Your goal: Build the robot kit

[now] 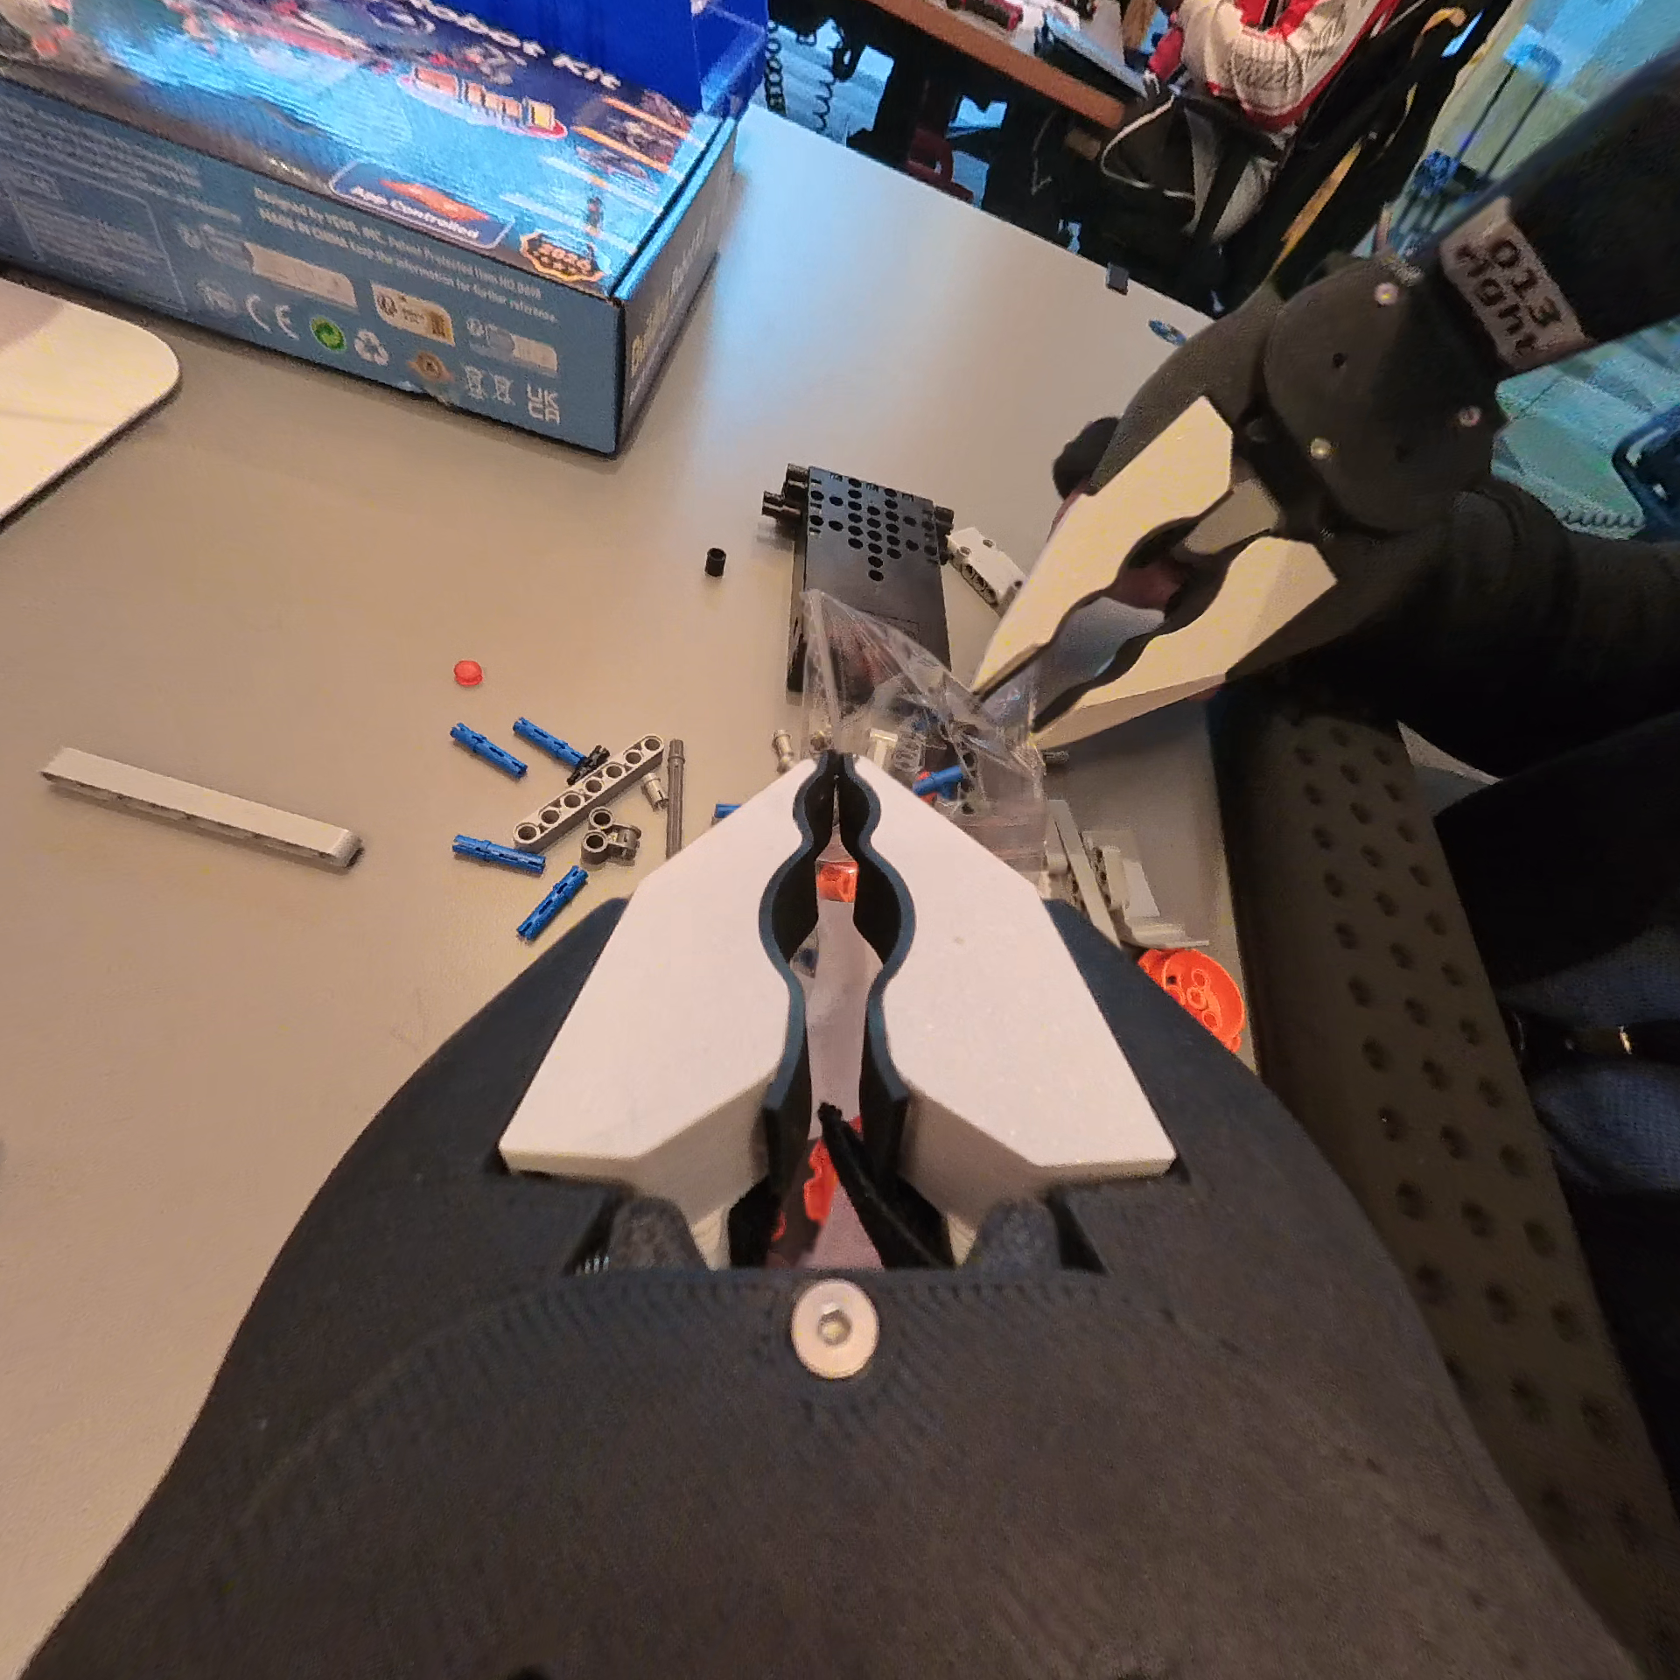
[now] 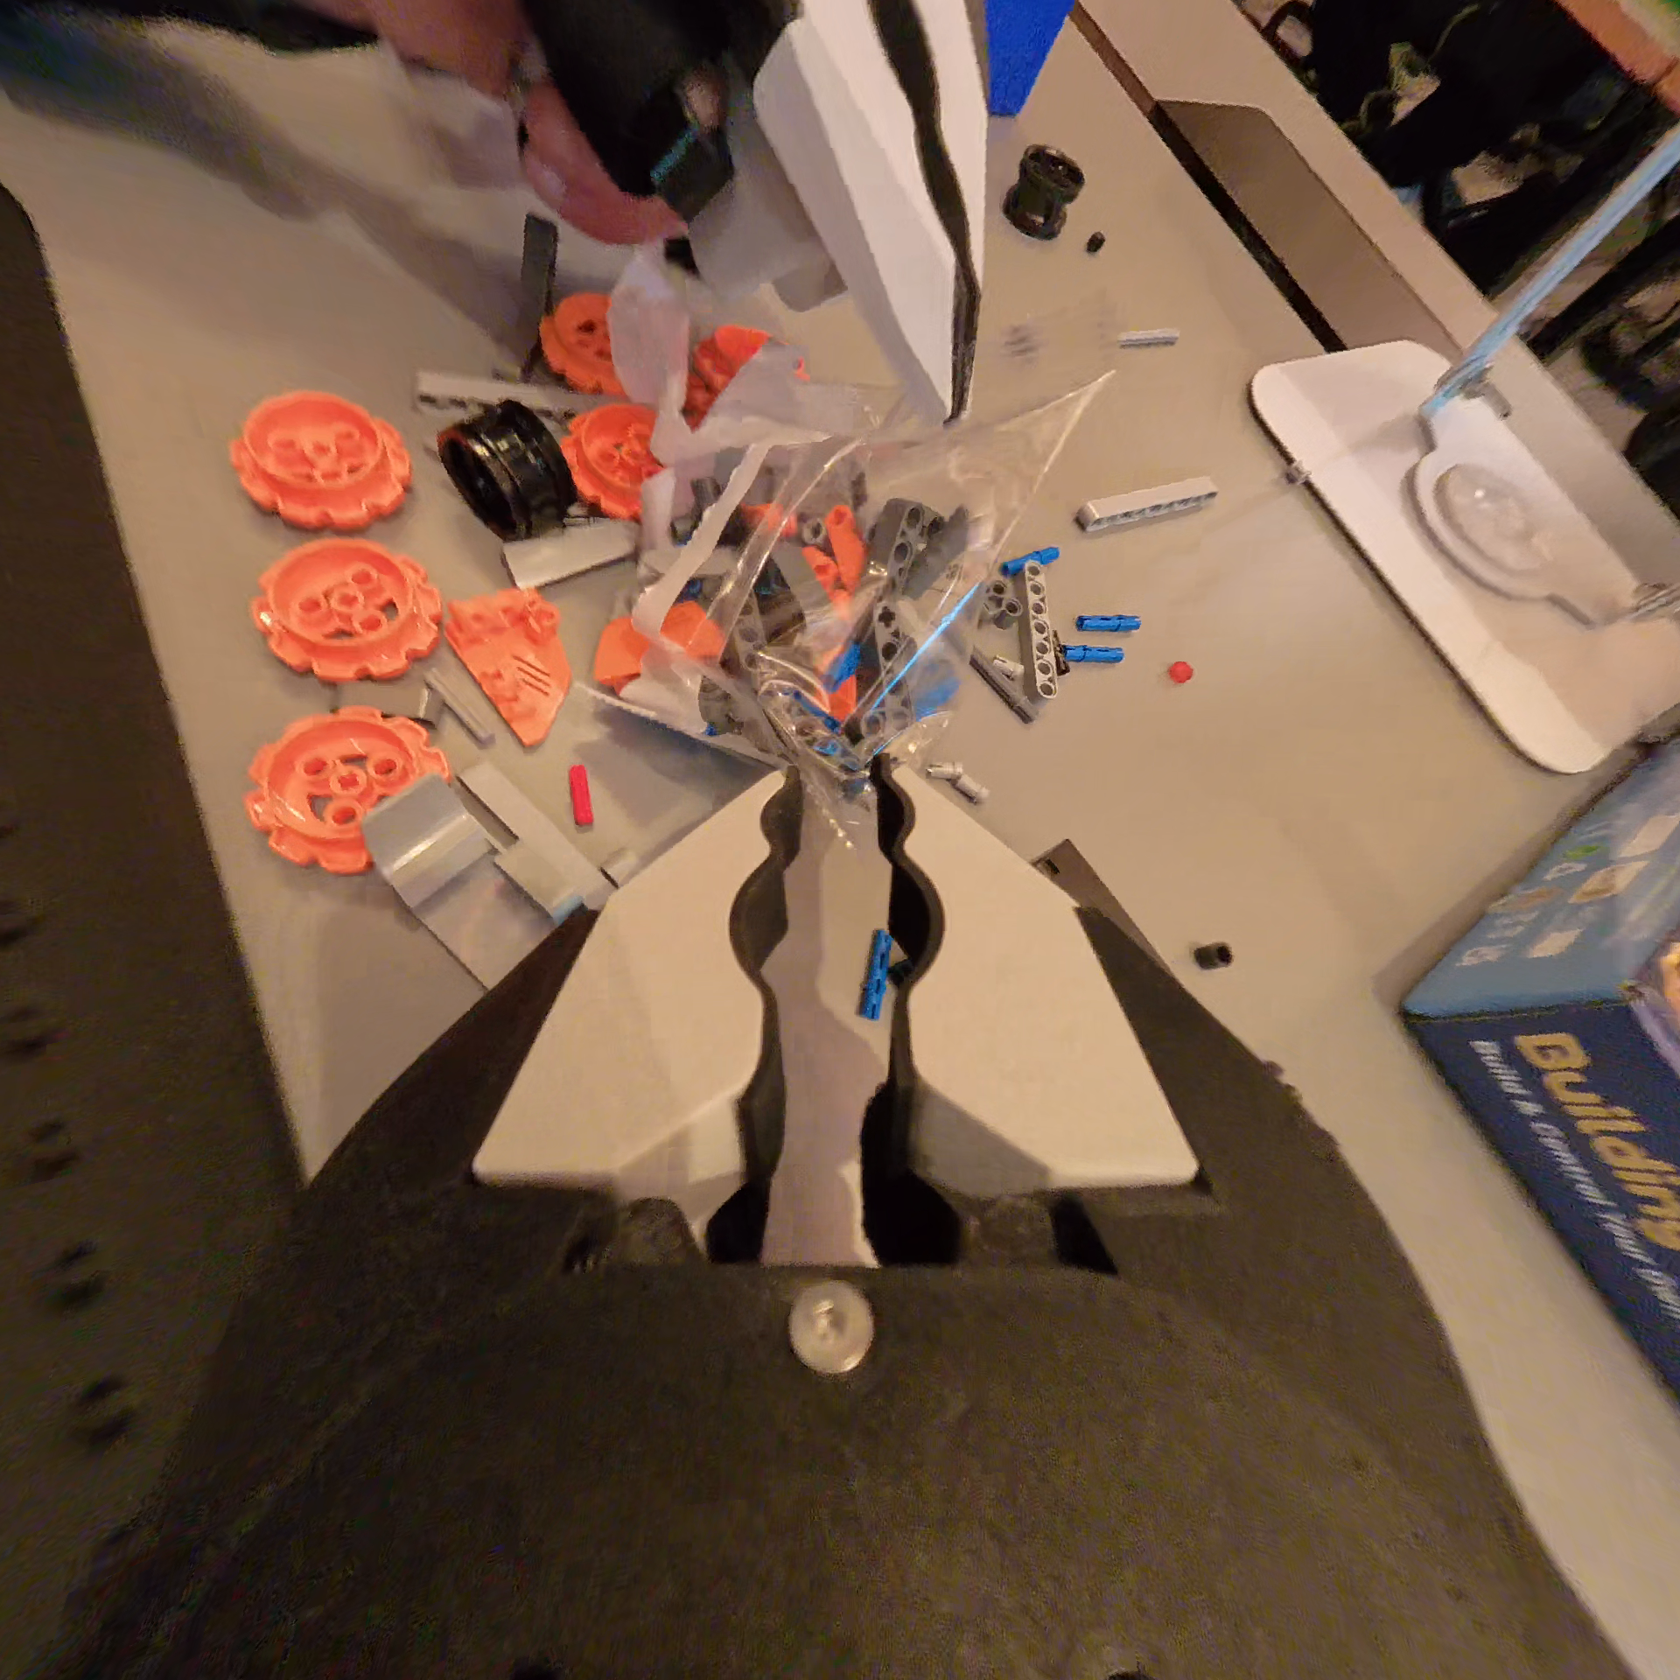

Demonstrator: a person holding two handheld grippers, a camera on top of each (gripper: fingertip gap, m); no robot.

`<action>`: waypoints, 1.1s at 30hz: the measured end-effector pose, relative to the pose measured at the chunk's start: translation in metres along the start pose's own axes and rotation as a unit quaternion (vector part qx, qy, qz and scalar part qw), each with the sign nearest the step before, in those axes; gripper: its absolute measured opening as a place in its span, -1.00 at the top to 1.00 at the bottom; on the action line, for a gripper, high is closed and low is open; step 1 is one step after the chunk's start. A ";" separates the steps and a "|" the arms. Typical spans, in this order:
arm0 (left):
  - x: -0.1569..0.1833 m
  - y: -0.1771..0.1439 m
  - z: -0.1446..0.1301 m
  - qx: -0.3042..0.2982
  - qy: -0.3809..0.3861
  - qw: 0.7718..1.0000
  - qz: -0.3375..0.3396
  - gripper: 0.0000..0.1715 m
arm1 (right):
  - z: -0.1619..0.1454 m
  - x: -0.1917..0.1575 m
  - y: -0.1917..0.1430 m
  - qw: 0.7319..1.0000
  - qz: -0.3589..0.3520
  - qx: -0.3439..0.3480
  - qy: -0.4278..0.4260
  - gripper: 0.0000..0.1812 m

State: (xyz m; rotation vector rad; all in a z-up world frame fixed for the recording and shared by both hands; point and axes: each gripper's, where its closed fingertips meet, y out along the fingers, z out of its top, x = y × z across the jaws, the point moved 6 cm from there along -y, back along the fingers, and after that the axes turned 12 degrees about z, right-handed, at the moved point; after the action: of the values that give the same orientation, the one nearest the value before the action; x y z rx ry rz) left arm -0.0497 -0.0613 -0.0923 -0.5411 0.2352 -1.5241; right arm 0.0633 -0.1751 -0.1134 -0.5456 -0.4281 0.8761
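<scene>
A clear plastic bag (image 1: 918, 700) of small grey, blue and orange building pieces hangs stretched between my two grippers above the grey table (image 1: 273, 591). My left gripper (image 1: 836, 764) is shut on one edge of the bag. My right gripper (image 1: 1014, 714) comes in from the upper right and pinches the other edge. In the right wrist view the right gripper (image 2: 835, 782) is shut on a corner of the bag (image 2: 818, 582), and the left gripper (image 2: 955, 400) holds its top edge. A hand (image 2: 582, 182) grips the left tool.
Loose blue pins (image 1: 491, 750), a holed grey beam (image 1: 591, 791), a long grey beam (image 1: 200, 809), a red stud (image 1: 466, 673) and a black perforated block (image 1: 873, 545) lie on the table. Orange gear wheels (image 2: 318, 459) and a black tyre (image 2: 505, 468) lie left. There is also a blue box (image 1: 364, 227) and a white lamp base (image 2: 1455, 545). Tip to tip, the grippers are about 8 cm apart. From my right tips it is roughly 10 cm to the black perforated block (image 1: 873, 545); from my left, 15 cm.
</scene>
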 end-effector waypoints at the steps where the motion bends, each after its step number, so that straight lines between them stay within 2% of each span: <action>1: 0.000 0.000 0.000 0.002 0.000 1.000 0.002 1.00 | 0.001 0.001 -0.001 1.000 0.011 0.013 0.014 0.82; 5: 0.000 -0.003 0.003 0.025 0.002 1.000 -0.004 1.00 | 0.003 0.007 -0.004 0.994 0.048 0.048 0.085 0.75; 7: 0.003 -0.006 0.005 0.039 0.008 0.999 -0.013 1.00 | 0.007 0.010 -0.007 0.988 0.062 0.080 0.118 0.55; 9: 0.005 -0.007 0.007 0.048 0.016 0.999 -0.012 1.00 | 0.009 0.014 -0.011 0.980 0.081 0.104 0.151 0.57; 12: 0.007 -0.008 0.009 0.060 0.023 0.998 -0.017 1.00 | 0.009 0.021 -0.011 0.981 0.071 0.087 0.155 0.56; 15: 0.006 -0.009 0.009 0.066 0.026 0.997 -0.017 1.00 | 0.014 0.022 -0.014 0.980 0.076 0.100 0.154 0.56; 18: 0.006 -0.010 0.009 0.070 0.027 0.997 -0.021 1.00 | 0.014 0.028 -0.017 0.983 0.049 0.097 0.147 0.56; 24: 0.011 -0.014 0.013 0.091 0.051 0.994 -0.031 1.00 | 0.007 0.042 -0.018 0.978 0.033 0.095 0.183 0.46; 31: 0.017 -0.022 0.017 0.105 0.084 0.991 -0.030 1.00 | 0.015 0.046 -0.007 0.983 0.077 0.052 0.160 0.68; 33: 0.018 -0.025 0.018 0.106 0.091 0.990 -0.030 1.00 | 0.019 0.047 -0.006 0.986 0.074 0.048 0.144 0.83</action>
State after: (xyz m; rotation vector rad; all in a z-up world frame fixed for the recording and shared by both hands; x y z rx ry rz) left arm -0.0622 -0.0745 -0.0613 -0.2425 0.1964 -1.6351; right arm 0.0830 -0.1352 -0.0886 -0.6109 -0.0825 0.9378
